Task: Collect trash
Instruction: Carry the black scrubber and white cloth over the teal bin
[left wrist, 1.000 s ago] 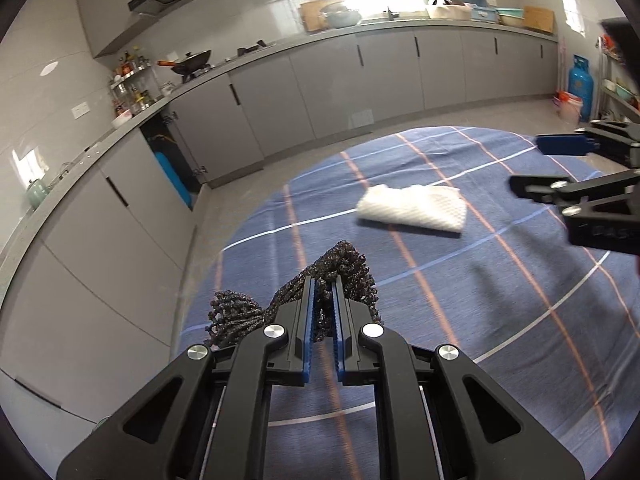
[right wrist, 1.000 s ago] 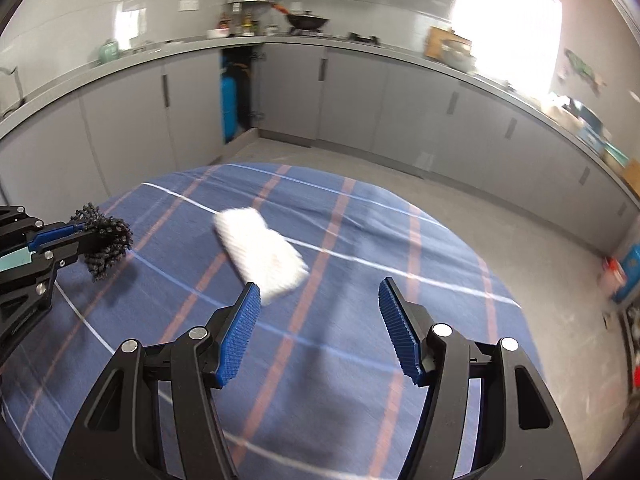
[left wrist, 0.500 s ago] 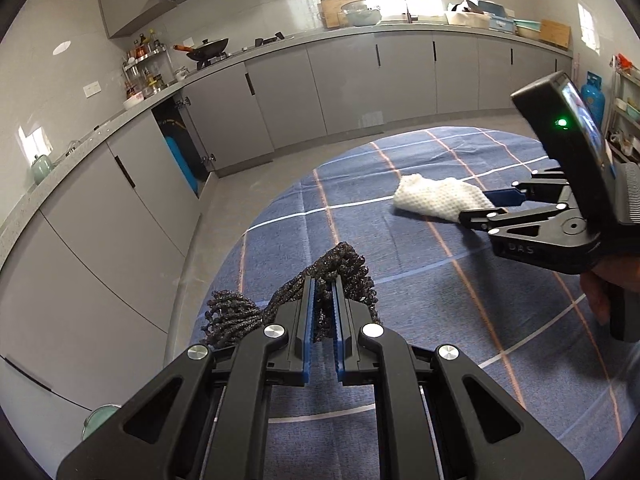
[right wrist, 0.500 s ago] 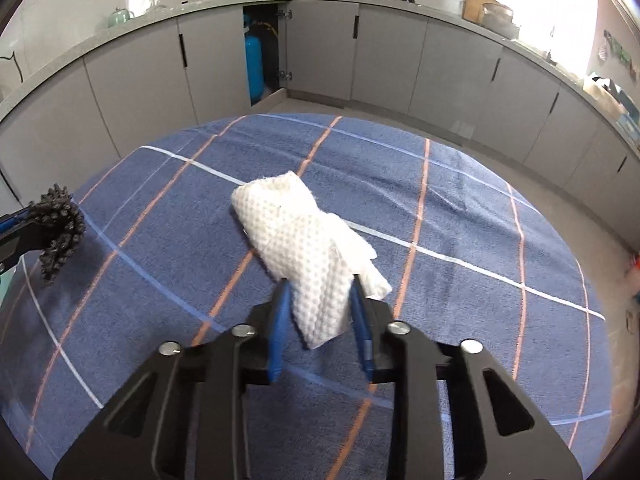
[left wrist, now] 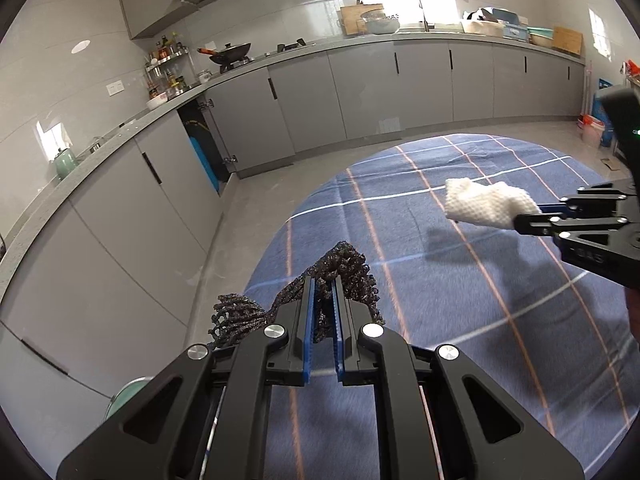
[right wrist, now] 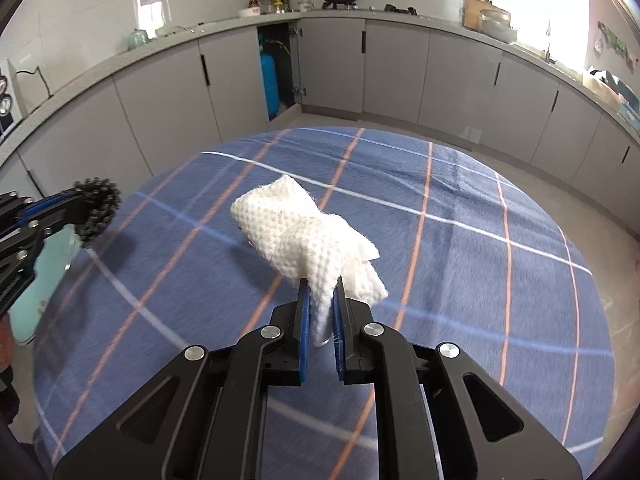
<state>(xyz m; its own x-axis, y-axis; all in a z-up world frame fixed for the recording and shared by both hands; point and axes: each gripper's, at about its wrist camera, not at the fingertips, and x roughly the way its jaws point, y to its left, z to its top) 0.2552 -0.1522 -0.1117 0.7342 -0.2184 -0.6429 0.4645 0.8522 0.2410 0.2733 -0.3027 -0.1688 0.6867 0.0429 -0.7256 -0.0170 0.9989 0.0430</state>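
Note:
A crumpled white paper towel (right wrist: 304, 236) hangs above the blue checked tablecloth (right wrist: 460, 280). My right gripper (right wrist: 320, 288) is closing its jaws on the towel's lower end, and the blue pads press on it. The left wrist view shows the same towel (left wrist: 484, 206) at the right, held out from the right gripper (left wrist: 536, 212). My left gripper (left wrist: 324, 284) is shut on a black knobbly clump (left wrist: 348, 264), which sticks out past the fingertips. That clump (right wrist: 98, 208) and the left gripper (right wrist: 68, 204) appear at the left edge of the right wrist view.
A pale green bin (right wrist: 52, 280) stands beside the table under the left gripper; its rim (left wrist: 128, 392) shows low in the left wrist view. Grey kitchen cabinets (right wrist: 460, 76) curve around the room. A blue gas cylinder (right wrist: 269, 80) sits in an open cabinet.
The right gripper moved in over the towel, closed on it and lifted it off the cloth. The left gripper drifted sideways, still holding the black clump.

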